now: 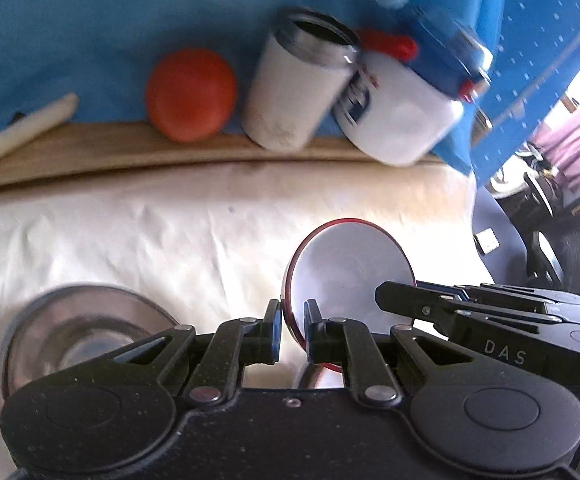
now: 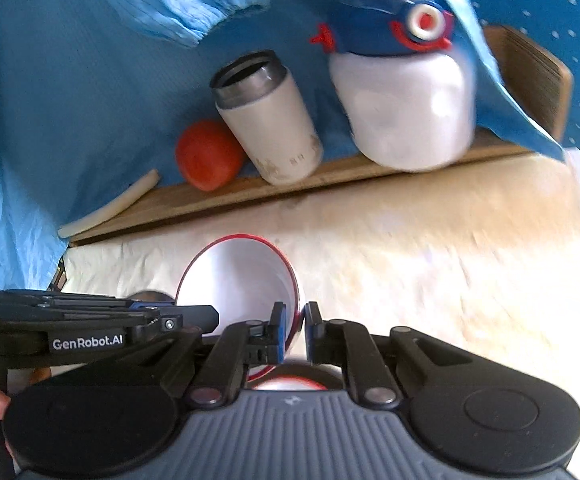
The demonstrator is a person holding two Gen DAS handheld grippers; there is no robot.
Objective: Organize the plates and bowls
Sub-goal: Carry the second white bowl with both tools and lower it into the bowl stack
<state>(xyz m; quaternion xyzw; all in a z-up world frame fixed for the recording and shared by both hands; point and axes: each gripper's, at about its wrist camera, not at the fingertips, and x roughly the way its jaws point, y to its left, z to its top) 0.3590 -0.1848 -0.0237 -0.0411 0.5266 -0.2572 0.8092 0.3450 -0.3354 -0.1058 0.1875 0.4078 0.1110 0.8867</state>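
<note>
A white bowl with a red rim hangs tilted above the white cloth, held from both sides. My left gripper is shut on its left rim. My right gripper reaches in from the right and grips the opposite edge. In the right wrist view the same bowl shows its inside, with my right gripper shut on its right rim and my left gripper coming in from the left. A steel bowl sits on the cloth at lower left.
Along a wooden board at the back stand an orange ball-like fruit, a white tumbler with a steel mouth and a white jug with a blue lid. A white stick lies at left. Blue fabric hangs behind. Office chairs stand at right.
</note>
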